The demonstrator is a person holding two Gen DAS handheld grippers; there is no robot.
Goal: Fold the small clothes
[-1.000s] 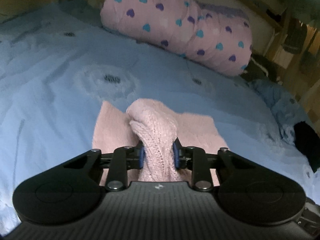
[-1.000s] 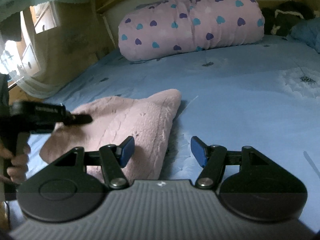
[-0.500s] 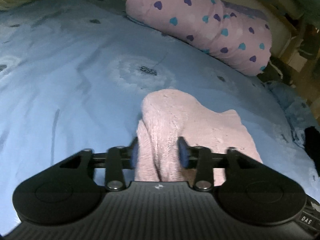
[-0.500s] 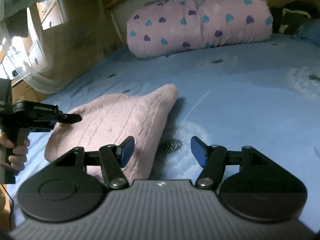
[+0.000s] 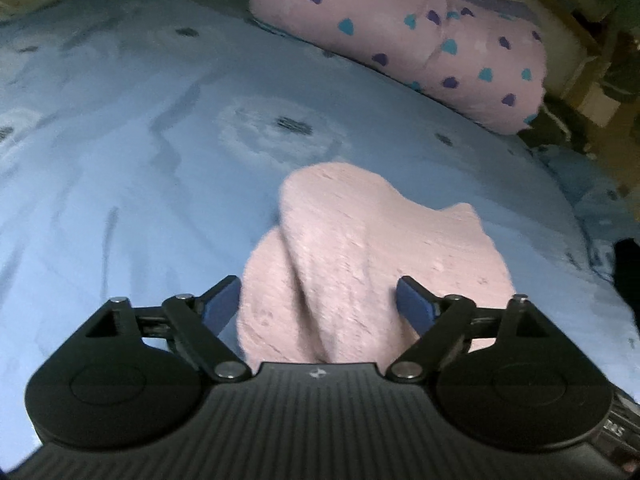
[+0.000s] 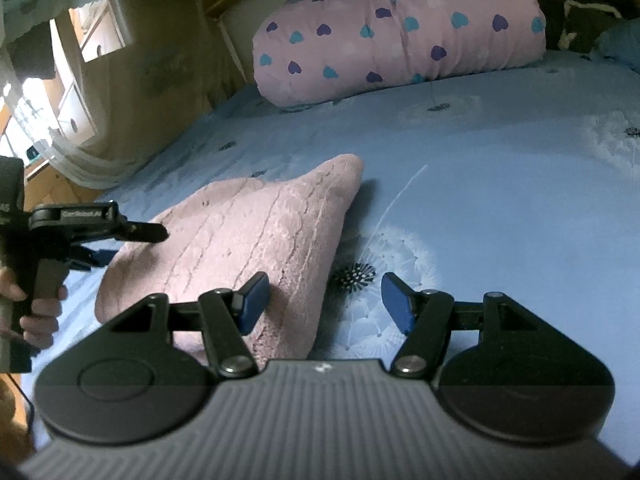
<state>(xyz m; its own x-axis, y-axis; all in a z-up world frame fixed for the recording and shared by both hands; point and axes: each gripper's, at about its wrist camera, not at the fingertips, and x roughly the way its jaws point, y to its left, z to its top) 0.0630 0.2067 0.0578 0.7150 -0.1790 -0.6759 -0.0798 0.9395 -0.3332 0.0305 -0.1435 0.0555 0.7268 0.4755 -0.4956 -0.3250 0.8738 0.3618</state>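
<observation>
Left gripper [image 5: 318, 300]: jaws opening, spread wide. The pink knit garment [image 5: 372, 264] lies between the blue pads; neither pad [image 5: 416, 306] visibly presses on it. The cloth is bunched in a soft fold running away from the gripper, and rests on the blue bedsheet [image 5: 120, 200].

Seen from the right wrist camera, the same left gripper [image 6: 132, 236] sits at the far left edge of the garment [image 6: 248, 240], with a person's hand [image 6: 38, 308] wrapped round its handle.

Garment position: near middle of the bed, lying flat, one corner pointing toward the rolled pink quilt [image 6: 400, 32] with heart print at the head of the bed. Well apart from the quilt.

Right gripper [image 6: 324, 300]: jaws apart, nothing clamped. Left pad [image 6: 252, 300] hangs over the garment's near edge; right pad over bare bedsheet [image 6: 520, 200], beside a dandelion print [image 6: 356, 276]. Whether the left pad touches the cloth, cannot tell.
</observation>
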